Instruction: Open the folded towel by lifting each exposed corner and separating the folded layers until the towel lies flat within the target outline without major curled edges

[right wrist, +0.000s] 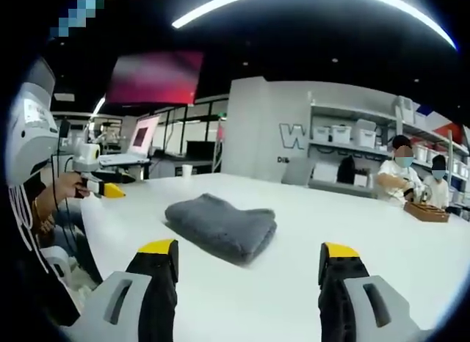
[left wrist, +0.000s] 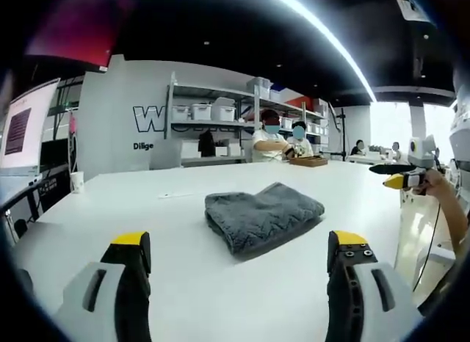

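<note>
A grey towel (left wrist: pixel 262 219) lay folded in a thick bundle near the middle of a white table (left wrist: pixel 147 202), its layers stacked and its far corner humped up; no target outline could be made out on the tabletop. In the left gripper view the left gripper (left wrist: pixel 240 248) hung above the near table edge with its yellow-tipped jaws spread wide and nothing between them, the towel just beyond them and apart from both. The right gripper (right wrist: pixel 250 254) stood the same way in the right gripper view — jaws wide, empty, short of the towel (right wrist: pixel 222 226). Each view caught the other gripper at its margin, held in a hand (left wrist: pixel 435 182) and cut off by the rim, too small to read its jaws. A paper cup (left wrist: pixel 77 182) stood near the far left of the table. Behind it sat two people at a wooden tray (left wrist: pixel 308 161) before shelving (left wrist: pixel 220 111) — the wall lettering was partly hidden by the shelves.
</note>
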